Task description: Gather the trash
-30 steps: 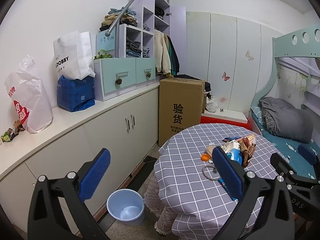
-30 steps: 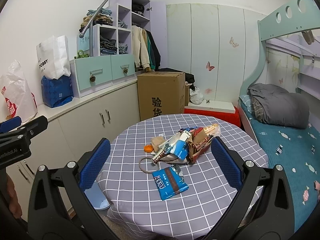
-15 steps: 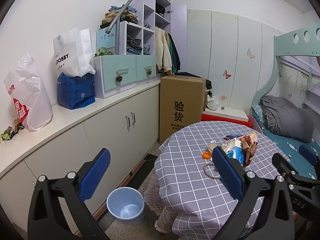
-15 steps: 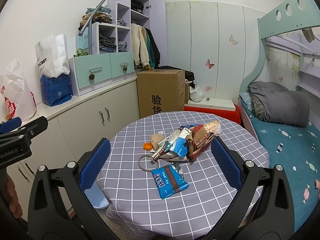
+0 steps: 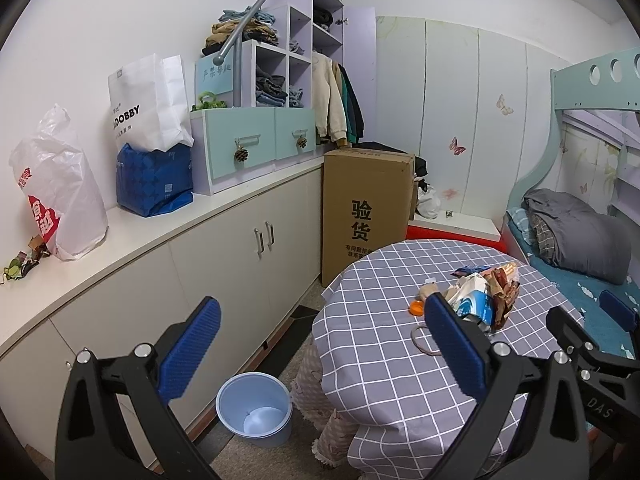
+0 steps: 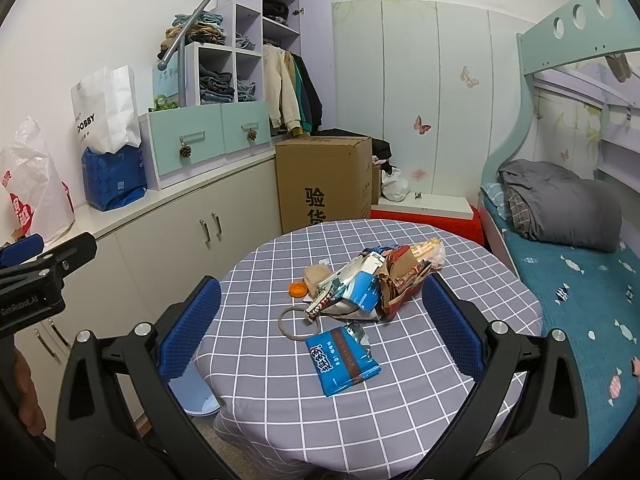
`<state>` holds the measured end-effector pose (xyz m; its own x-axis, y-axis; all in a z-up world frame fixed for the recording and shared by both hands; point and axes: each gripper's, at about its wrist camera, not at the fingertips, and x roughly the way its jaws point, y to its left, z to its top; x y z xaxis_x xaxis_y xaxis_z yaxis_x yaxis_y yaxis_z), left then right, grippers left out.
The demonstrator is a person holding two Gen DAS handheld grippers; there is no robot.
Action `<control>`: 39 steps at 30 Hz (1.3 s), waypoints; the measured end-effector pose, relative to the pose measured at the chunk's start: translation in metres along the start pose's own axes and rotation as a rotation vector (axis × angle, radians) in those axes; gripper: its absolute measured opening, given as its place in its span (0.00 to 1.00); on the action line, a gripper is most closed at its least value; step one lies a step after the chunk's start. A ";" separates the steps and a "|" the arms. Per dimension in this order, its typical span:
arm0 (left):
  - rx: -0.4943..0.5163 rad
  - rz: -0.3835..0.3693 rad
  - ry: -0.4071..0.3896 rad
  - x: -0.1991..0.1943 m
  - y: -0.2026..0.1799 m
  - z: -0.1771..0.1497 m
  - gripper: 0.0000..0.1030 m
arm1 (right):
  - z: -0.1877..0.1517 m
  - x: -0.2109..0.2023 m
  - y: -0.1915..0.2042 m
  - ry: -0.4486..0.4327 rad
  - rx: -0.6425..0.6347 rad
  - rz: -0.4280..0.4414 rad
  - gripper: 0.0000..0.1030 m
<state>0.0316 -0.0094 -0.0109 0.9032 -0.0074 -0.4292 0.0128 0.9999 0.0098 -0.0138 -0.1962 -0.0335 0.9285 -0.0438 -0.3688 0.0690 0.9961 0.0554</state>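
So nothing's been grabbed yet — the left gripper [image 5: 320, 344] and the right gripper [image 6: 320, 328] both hang in the air with their blue-padded jaws spread wide and empty. The trash sits on the round table with the grey-and-white checked cloth [image 6: 460, 396]: a loose heap of crumpled snack wrappers [image 6: 376, 280] near the middle, a flat blue foil snack packet [image 6: 342, 354] lying on its own just in front of the heap, a small orange bottle cap [image 6: 298, 289] beside it, and a thin ring-shaped band [image 6: 294, 324] lying flat on the cloth. Down on the floor between the table and the white cabinets stands a light blue plastic bin [image 5: 255, 408], open and looking empty.

All of this should weigh next to nothing. The wrappers are thin and crinkly, probably slick, so they'll likely slide or crumple rather than resist — pinching a raised fold or torn edge seems the best bet. The flat packet is trickier; its curled-up top corner looks like the spot to bite. The cap is small and stiff, best squeezed across its rim.
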 end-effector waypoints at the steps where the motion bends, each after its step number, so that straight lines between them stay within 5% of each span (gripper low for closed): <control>1: 0.000 0.001 0.000 0.000 0.000 0.000 0.96 | -0.001 0.000 0.000 0.001 0.001 0.002 0.95; 39: 0.115 0.020 0.087 0.038 -0.064 -0.006 0.96 | -0.019 0.034 -0.057 0.079 0.120 0.028 0.95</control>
<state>0.0623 -0.0736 -0.0333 0.8634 0.0185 -0.5041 0.0490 0.9915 0.1203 0.0067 -0.2530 -0.0672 0.8995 -0.0052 -0.4369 0.0909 0.9803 0.1755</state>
